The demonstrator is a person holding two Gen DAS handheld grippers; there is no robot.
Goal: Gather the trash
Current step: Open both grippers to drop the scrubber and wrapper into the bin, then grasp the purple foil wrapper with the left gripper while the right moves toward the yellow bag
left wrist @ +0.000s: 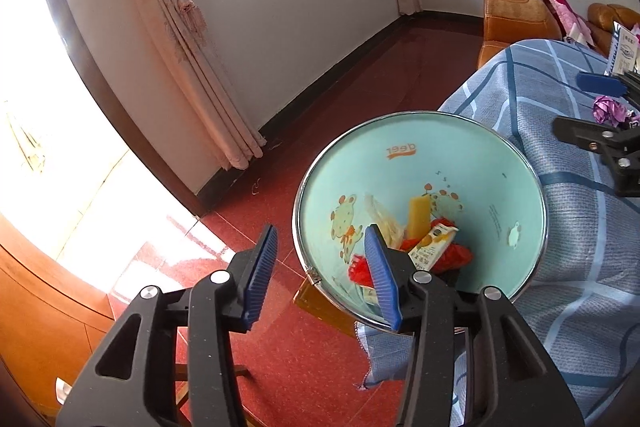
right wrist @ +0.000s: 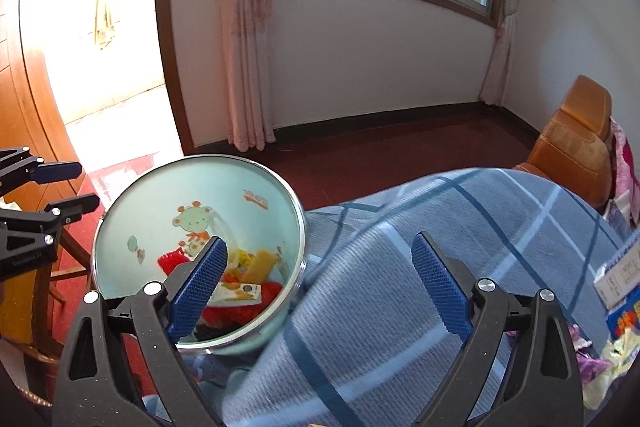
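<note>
A pale green trash bin (left wrist: 420, 163) with a metal rim and cartoon animals stands on the floor against the table edge; it also shows in the right wrist view (right wrist: 132, 223). Inside lie a yellow wrapper (left wrist: 418, 221), a white snack packet (left wrist: 434, 241) and red plastic. My left gripper (left wrist: 324, 275) is open and empty, its right finger over the bin's near rim. My right gripper (right wrist: 332, 283) is open and empty above the blue checked tablecloth (right wrist: 460, 227), beside the bin. A crumpled purple wrapper (left wrist: 610, 109) lies on the table by the right gripper (left wrist: 592, 111).
More wrappers and printed cards (right wrist: 616, 315) lie at the table's right edge. An orange sofa (left wrist: 516, 7) with pink cloth stands behind the table. A wooden chair (right wrist: 36, 291) is left of the bin. Red tiled floor (left wrist: 320, 131) reaches to the wall and curtains.
</note>
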